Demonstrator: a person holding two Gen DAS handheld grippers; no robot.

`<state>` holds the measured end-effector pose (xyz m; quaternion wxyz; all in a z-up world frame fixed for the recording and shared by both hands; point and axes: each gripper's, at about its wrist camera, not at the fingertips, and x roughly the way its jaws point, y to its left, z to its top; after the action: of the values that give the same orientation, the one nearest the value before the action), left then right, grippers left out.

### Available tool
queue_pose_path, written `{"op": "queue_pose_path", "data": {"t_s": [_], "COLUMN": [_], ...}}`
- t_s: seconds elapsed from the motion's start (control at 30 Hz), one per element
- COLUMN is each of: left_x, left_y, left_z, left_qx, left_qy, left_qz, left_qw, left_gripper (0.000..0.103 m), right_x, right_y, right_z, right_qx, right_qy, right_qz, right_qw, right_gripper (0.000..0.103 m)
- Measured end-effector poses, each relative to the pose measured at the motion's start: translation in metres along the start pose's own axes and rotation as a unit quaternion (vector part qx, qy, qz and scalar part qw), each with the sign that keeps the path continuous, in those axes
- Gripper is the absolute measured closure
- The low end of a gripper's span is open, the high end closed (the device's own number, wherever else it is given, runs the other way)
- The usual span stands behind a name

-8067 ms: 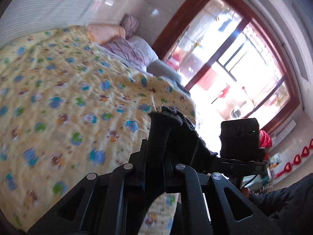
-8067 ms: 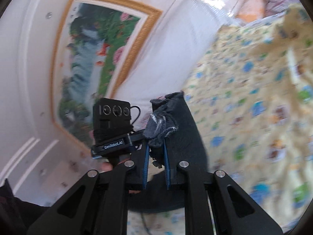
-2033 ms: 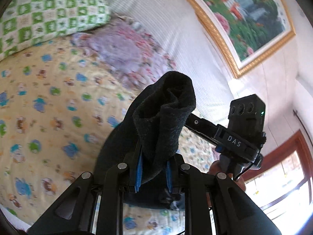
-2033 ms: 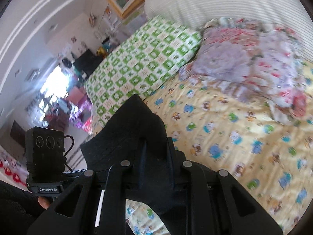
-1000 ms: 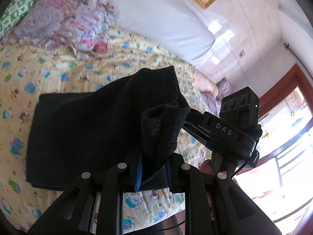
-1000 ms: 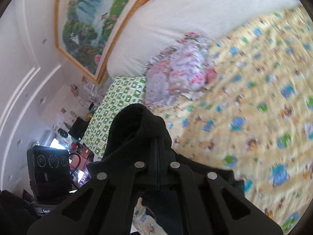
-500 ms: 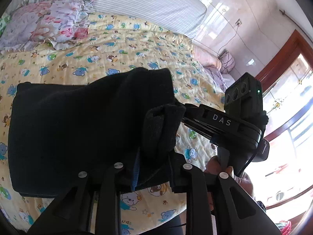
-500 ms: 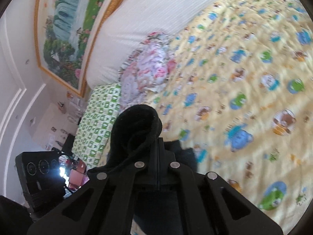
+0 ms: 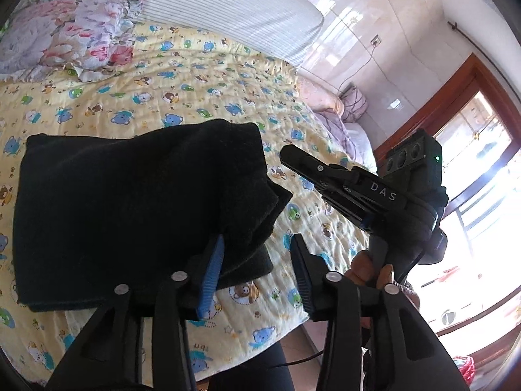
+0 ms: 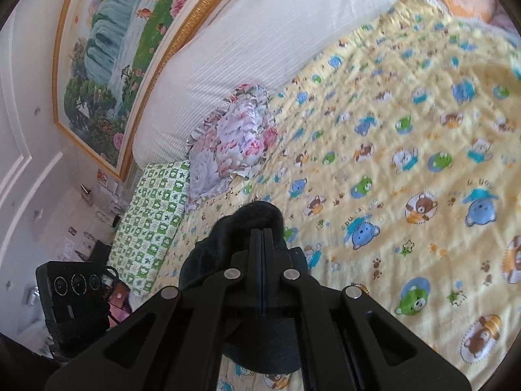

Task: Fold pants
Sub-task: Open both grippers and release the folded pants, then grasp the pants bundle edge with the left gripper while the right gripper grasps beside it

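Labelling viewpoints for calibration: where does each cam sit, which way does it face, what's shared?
Left wrist: on the left gripper, jaws opening, looking down at the folded black pants on the yellow quilt; the right gripper and a hand show.
Right wrist: on the shut right gripper, facing the quilt and painting; nothing of the person is clearly visible.
Shared: pants, quilt, floral pillow.

My left gripper (image 9: 257, 257) points steeply down with its jaws opening and nothing pressed between the pads, while my right gripper (image 10: 262, 244), fingers pressed together, slants down beside it, a hand (image 9: 368, 268) gripping its handle.
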<state>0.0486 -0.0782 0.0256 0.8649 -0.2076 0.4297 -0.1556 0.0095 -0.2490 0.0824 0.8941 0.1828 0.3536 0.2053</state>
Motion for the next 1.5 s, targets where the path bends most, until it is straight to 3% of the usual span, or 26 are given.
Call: {"op": "queue_pose_path", "data": {"t_s": [0.2, 0.23, 0.3, 0.33, 0.37, 0.63, 1.0, 1.3, 1.5], "left_x": [-0.026, -0.031, -0.039, -0.042, -0.047, -0.071, -0.088, -0.085, -0.07], "left_y": [0.014, 0.019, 0.028, 0.033, 0.039, 0.077, 0.114, 0.139, 0.149], "left_z": [-0.001, -0.001, 0.001, 0.001, 0.001, 0.004, 0.0, -0.003, -0.005], "left_qx": [-0.014, -0.021, -0.031, -0.037, -0.044, -0.087, -0.13, -0.147, -0.149], "left_qy": [-0.021, -0.026, -0.033, -0.036, -0.042, -0.068, -0.084, -0.072, -0.041], "left_qz": [0.003, 0.005, 0.007, 0.011, 0.014, 0.034, 0.048, 0.053, 0.048], "left_qw": [0.9997, 0.9994, 0.9989, 0.9986, 0.9981, 0.9933, 0.9868, 0.985, 0.9869], "left_gripper": [0.052, 0.052, 0.05, 0.05, 0.05, 0.05, 0.05, 0.047, 0.045], "right_x": [0.0, 0.001, 0.003, 0.005, 0.005, 0.008, 0.015, 0.027, 0.031], "right_y": [0.024, 0.028, 0.034, 0.037, 0.039, 0.059, 0.056, 0.046, 0.035], "right_z": [-0.003, -0.004, -0.006, -0.006, -0.007, -0.012, -0.018, -0.031, -0.038], "right_qx": [-0.021, -0.024, -0.031, -0.033, -0.034, -0.052, -0.034, -0.015, 0.008], "right_qy": [-0.001, 0.0, 0.0, -0.001, -0.003, -0.012, -0.004, 0.013, 0.023], "right_qz": [-0.027, -0.034, -0.048, -0.055, -0.057, -0.07, -0.097, -0.115, -0.113], "right_qw": [0.999, 0.999, 0.998, 0.998, 0.998, 0.996, 0.995, 0.993, 0.993], "right_gripper": [0.1, 0.093, 0.064, 0.038, 0.033, 0.033, 0.033, 0.033, 0.031]}}
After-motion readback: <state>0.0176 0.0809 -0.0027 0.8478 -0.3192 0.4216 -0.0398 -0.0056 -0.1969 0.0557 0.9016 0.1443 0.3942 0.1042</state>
